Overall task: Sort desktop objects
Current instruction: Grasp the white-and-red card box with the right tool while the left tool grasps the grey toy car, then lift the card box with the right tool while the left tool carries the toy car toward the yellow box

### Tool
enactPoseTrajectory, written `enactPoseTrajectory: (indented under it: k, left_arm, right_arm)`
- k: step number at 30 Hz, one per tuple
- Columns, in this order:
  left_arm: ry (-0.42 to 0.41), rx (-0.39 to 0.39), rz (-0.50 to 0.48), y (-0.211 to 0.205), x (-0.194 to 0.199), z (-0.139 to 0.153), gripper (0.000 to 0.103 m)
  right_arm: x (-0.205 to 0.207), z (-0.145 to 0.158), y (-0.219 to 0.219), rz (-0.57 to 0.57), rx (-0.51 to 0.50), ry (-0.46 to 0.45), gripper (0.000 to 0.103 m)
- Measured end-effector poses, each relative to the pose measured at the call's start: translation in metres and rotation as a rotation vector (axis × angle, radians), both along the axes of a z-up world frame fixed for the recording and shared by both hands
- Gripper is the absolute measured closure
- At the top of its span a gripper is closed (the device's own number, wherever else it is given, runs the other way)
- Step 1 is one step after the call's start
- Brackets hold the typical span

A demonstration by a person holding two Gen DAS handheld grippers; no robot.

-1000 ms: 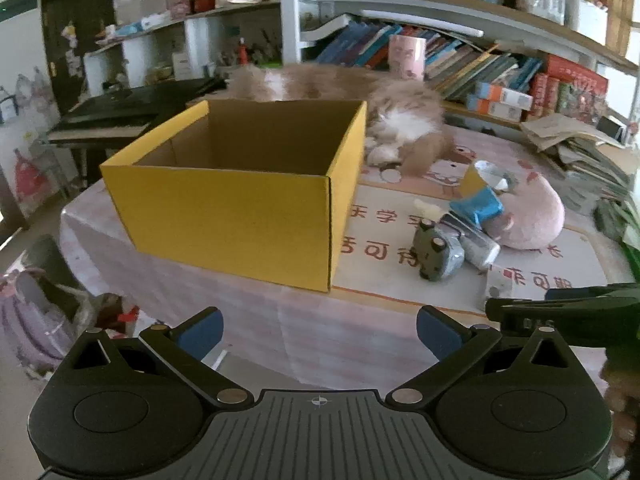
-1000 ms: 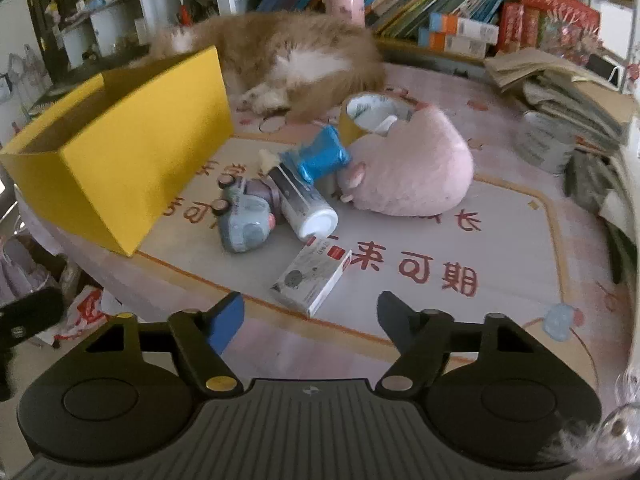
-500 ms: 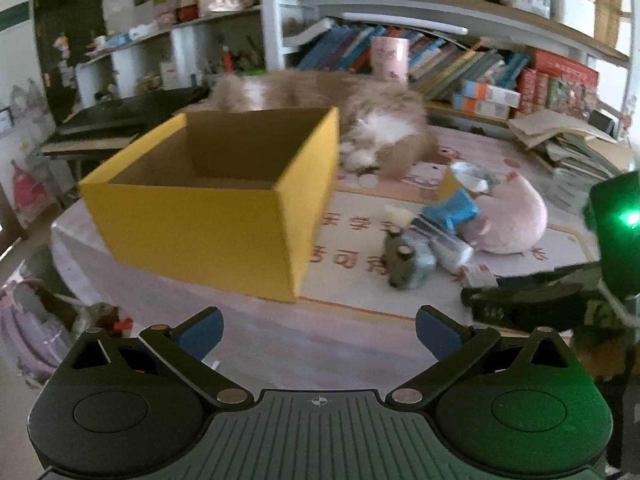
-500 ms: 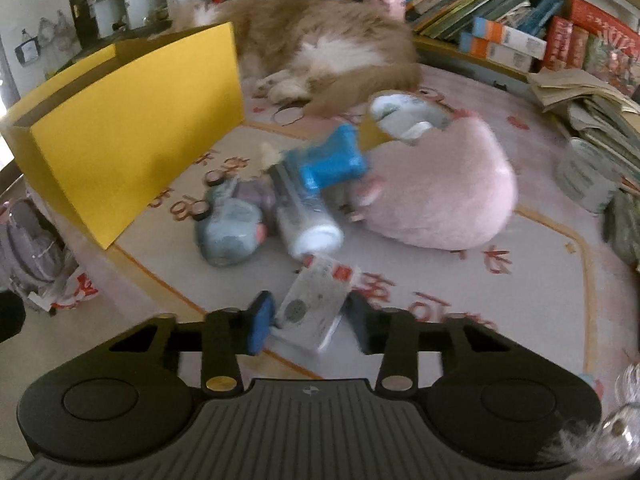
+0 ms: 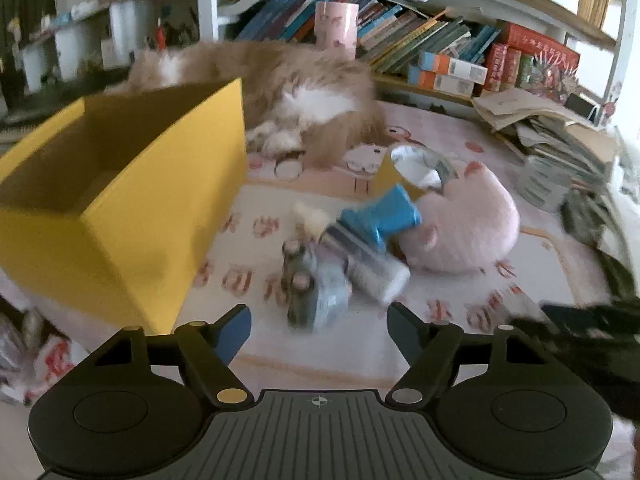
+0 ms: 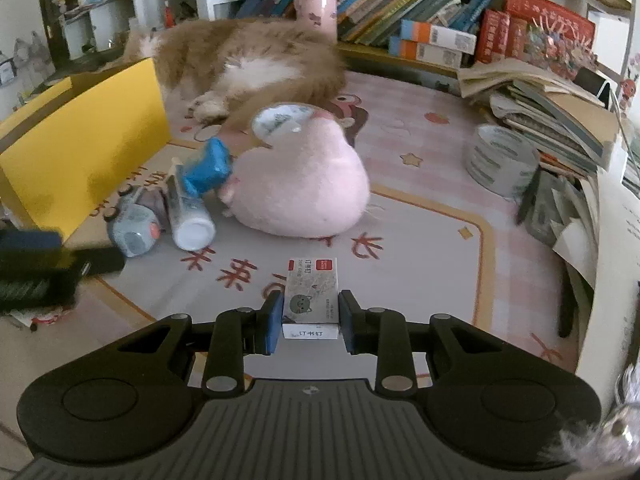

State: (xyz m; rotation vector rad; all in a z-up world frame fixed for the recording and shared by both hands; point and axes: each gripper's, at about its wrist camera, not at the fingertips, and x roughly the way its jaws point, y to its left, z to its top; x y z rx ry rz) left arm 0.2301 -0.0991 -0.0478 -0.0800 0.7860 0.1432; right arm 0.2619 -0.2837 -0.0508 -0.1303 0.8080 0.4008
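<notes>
Near the counter's [image 6: 420, 216] front edge, the right gripper [image 6: 310, 322] pinches a small staple box [image 6: 311, 296] between its jaws. Left of it, the left gripper [image 5: 318, 334] is closing its jaws on nothing, facing a grey toy car [image 5: 316, 286]. Beside that stands an open yellow box [image 5: 132, 216].

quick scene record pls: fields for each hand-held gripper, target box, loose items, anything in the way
right hand-held gripper: shut on staples box
left hand-held gripper: closing, nothing between its fingers, toy car just ahead
yellow box: open top, at the mat's left
loose items: toy car, white bottle, blue toy, pink plush
obstacle: cat lying behind the box
</notes>
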Motion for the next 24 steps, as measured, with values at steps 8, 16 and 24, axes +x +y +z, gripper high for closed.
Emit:
enactPoseTrajectory:
  k: [8,16,24]
  left_arm:
    - [0.049,0.08,-0.021,-0.007,0.036,-0.012,0.048]
    - [0.091,0.097,-0.04,-0.003,0.046,-0.028,0.06]
    - [0.017,0.013,-0.075,0.008,0.023,-0.007,0.062]
  right_arm:
    - [0.006,-0.01,-0.002,0.012,-0.011,0.038,0.075]
    - [0.013,-0.016,0.002,0.02,-0.025,0.033,0.075]
    - [0.011,-0.011,0.004,0.043,-0.038,0.013,0.076]
